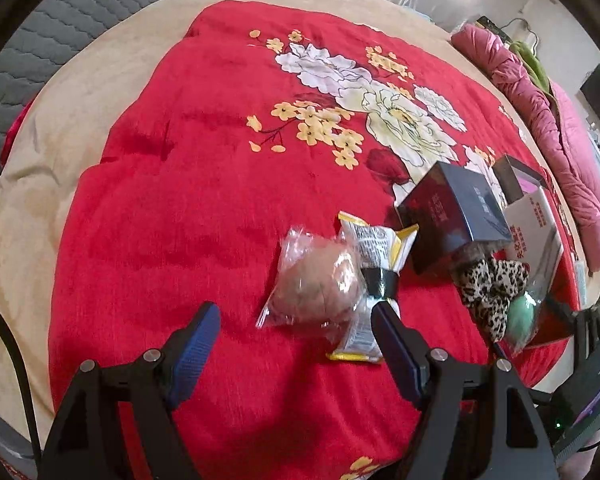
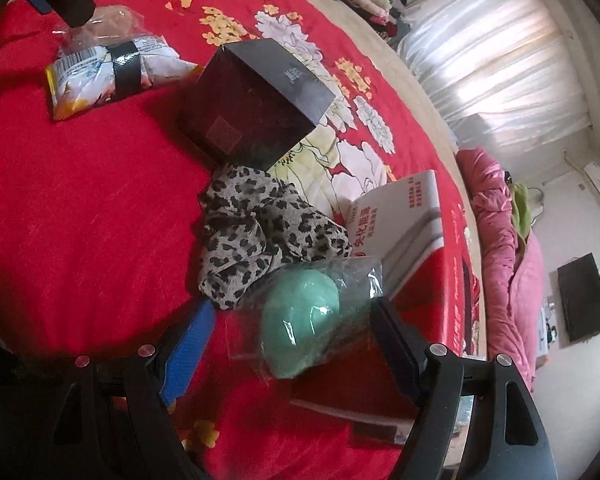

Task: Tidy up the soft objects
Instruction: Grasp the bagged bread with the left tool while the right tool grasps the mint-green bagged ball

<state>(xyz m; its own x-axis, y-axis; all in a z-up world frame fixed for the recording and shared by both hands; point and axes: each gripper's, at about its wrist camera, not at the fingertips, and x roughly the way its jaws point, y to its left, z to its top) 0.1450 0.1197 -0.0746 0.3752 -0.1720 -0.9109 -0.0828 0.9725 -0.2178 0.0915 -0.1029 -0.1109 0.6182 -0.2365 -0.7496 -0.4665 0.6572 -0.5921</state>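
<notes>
Both grippers are spread wide, gripping nothing. The right gripper [image 2: 292,344] straddles the green ball [image 2: 300,320] in clear wrap: ball sits directly ahead btwn its 2 pads, neither pad seen pressing, so closing in looks like the next move. It rests beside the leopard cloth [image 2: 252,232], by the white-and-red box [image 2: 404,216], toward the right edge of the red blanket [image 2: 80,220]. The left gripper [image 1: 296,340] hangs just short of the bagged brown ball [image 1: 316,280], which lies ahead, slightly right of center, against the taped snack packet [image 1: 376,244]. The black box [image 2: 256,100] stands between the 2 groups.
</notes>
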